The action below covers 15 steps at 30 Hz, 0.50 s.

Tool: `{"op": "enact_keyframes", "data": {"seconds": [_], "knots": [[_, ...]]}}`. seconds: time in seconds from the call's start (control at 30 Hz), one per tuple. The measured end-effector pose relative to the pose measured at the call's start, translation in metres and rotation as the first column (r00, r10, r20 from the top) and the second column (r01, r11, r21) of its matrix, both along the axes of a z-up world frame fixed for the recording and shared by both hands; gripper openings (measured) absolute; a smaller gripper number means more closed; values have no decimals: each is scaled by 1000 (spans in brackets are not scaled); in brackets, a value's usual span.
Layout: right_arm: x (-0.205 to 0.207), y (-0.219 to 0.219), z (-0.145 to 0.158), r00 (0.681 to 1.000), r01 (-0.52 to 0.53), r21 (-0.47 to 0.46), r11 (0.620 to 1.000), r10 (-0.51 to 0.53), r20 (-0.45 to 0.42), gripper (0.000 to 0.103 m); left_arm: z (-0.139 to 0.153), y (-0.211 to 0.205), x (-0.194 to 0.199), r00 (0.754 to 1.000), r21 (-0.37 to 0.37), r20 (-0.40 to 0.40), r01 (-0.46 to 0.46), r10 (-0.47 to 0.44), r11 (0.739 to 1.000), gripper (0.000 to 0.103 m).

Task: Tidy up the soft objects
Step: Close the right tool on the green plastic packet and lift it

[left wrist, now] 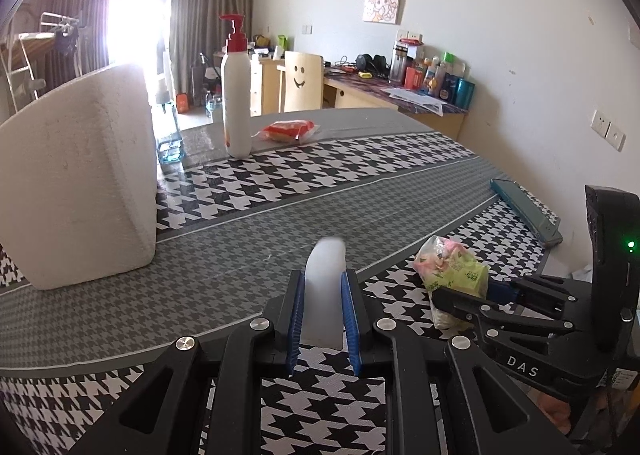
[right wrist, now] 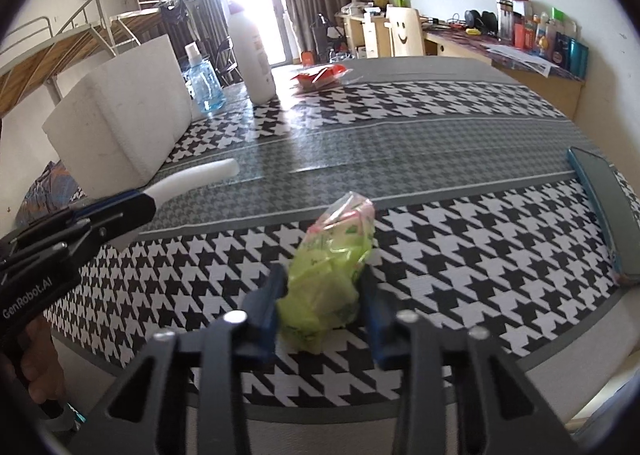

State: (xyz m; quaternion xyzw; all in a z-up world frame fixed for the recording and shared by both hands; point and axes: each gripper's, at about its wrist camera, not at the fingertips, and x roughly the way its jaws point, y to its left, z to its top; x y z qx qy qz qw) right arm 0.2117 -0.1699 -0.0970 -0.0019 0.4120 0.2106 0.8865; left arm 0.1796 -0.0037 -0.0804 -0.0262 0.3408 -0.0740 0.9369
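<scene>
My left gripper (left wrist: pixel 323 315) is shut on a white foam strip (left wrist: pixel 325 287) and holds it above the near part of the table; the strip also shows in the right wrist view (right wrist: pixel 196 177), sticking out of the left gripper (right wrist: pixel 146 199). My right gripper (right wrist: pixel 322 303) is shut on a green and pink plastic packet (right wrist: pixel 332 267) just above the cloth. In the left wrist view the packet (left wrist: pixel 452 265) sits in the right gripper (left wrist: pixel 460 301) at the right. A large white foam box (left wrist: pixel 76 183) stands at the left.
The table has a houndstooth cloth (left wrist: pixel 280 183). A white pump bottle (left wrist: pixel 236 95), a clear blue bottle (right wrist: pixel 202 81) and a red snack packet (left wrist: pixel 288 131) stand at the far side. A teal case (right wrist: pixel 604 207) lies at the right edge.
</scene>
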Motion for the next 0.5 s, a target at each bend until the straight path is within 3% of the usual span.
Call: {"op": "enact_keyframes", "data": {"seconds": [0.5], "knots": [[-14, 10, 30, 993, -31, -40, 999, 35, 112, 33, 20, 14, -20, 997, 14, 57, -55, 54, 998, 20]]}}
